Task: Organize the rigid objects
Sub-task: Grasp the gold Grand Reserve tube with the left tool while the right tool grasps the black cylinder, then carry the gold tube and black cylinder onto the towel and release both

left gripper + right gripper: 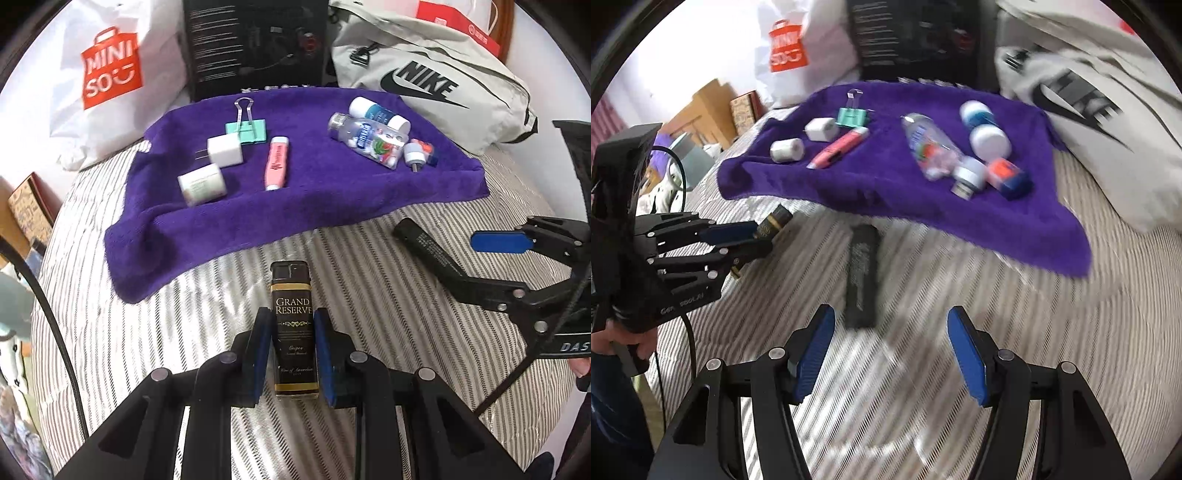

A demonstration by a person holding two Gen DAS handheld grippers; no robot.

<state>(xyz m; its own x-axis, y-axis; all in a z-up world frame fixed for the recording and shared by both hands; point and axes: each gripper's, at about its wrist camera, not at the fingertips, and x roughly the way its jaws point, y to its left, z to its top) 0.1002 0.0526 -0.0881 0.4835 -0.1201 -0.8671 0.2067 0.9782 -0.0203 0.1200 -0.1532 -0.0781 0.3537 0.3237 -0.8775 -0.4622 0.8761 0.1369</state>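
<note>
Black rectangular lighter with gold "Grand Reserve" label [294, 328], bottom centre of frame, pinched between pads of left gripper [293, 352] over striped bedding [388, 369]. Right gripper [891, 354] spread, empty, near flat black bar [862, 275]. Step judged: carry to purple towel [295, 206]. Next: place beside sorted items, release.

1. Towel [295, 206]: solid purple, centre of frame.
2. Bed cover [221, 314]: grey and white stripes.
3. Lighter [294, 328]: black with gold bands and white lettering, lower centre.
4. Binder clip [246, 130]: mint green, silver wire handles.
5. Two plug adapters [224, 150]: white.
6. Pink tube [276, 162]: pink with white ends.
7. Bag [103, 74]: white with red-orange logo, upper left.
8. Bag [436, 85]: pale grey with black logo, upper right.
9. Black bar [862, 275]: matt black.
10. Gripper pads [812, 354]: blue on black fingers.
</note>
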